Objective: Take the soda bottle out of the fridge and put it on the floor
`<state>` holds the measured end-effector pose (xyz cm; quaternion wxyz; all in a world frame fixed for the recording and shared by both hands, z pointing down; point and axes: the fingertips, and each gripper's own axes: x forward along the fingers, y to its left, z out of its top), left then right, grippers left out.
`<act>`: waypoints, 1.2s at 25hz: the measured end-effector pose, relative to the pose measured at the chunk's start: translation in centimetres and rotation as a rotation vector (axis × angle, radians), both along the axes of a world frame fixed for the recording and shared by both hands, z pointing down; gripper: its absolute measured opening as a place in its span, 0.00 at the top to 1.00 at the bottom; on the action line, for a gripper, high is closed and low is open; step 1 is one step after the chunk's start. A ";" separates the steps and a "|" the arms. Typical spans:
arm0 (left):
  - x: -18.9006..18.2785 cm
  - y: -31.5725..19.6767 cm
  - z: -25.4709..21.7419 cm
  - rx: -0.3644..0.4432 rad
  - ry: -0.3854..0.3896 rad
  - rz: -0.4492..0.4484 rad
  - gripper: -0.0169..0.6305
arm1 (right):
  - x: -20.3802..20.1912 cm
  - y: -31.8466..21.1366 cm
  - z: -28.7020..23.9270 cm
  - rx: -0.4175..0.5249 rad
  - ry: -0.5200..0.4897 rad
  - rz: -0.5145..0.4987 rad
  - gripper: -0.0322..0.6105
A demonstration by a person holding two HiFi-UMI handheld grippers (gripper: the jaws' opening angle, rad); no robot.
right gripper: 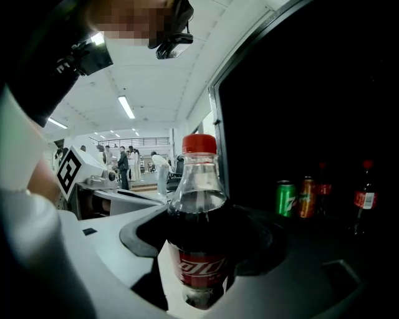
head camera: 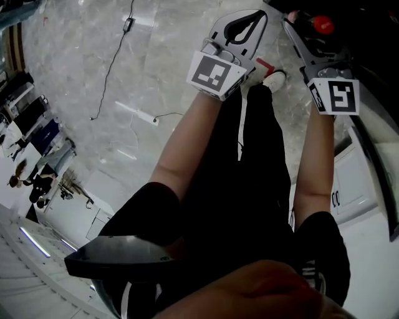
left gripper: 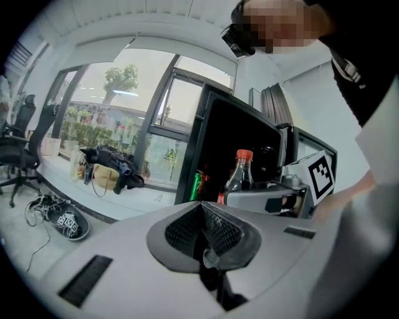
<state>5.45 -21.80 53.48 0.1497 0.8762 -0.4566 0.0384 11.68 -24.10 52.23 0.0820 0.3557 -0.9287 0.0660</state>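
- The left tool [head camera: 252,19] is held out in front, on a bare left arm [head camera: 184,146] that is stretched forward.
- Its two jaws are pressed together, and there is nothing between them.
- The right tool [head camera: 304,30] is held out beside it, on a bare right arm [head camera: 313,165] that is also stretched forward.
- Its jaws are closed round the lower part of the soda bottle [right gripper: 198,212], which stands upright between them.
- The two tools are near each other but do not touch.
- Both arms come out of short black sleeves [head camera: 149,209].
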 end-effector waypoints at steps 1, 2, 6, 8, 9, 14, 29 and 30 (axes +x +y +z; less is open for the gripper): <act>-0.6 0.1 0.7 -0.008 -0.006 -0.005 0.97 | -0.8 0.3 1.0 -0.015 0.003 -0.010 0.46; -1.3 0.2 1.4 -0.015 -0.010 -0.010 0.97 | -1.6 0.6 1.9 -0.028 0.004 -0.021 0.46; -4.3 0.8 4.3 -0.017 -0.014 -0.028 0.97 | -5.2 2.0 5.4 -0.048 0.022 -0.071 0.46; -5.7 1.4 5.8 -0.025 -0.028 -0.024 0.97 | -7.0 2.7 7.2 -0.061 0.030 -0.086 0.46; -6.4 1.5 6.7 -0.029 -0.039 -0.022 0.97 | -7.8 2.9 8.3 -0.071 0.040 -0.092 0.46; -10.6 2.4 11.8 -0.082 -0.033 -0.047 0.97 | -12.0 3.9 14.6 -0.129 0.067 -0.110 0.46; -16.4 3.8 32.7 -0.266 -0.063 -0.062 0.97 | -17.5 5.0 36.8 -0.244 0.131 -0.100 0.46; -16.4 3.9 33.8 -0.276 -0.063 -0.060 0.97 | -17.7 5.3 38.3 -0.249 0.142 -0.107 0.46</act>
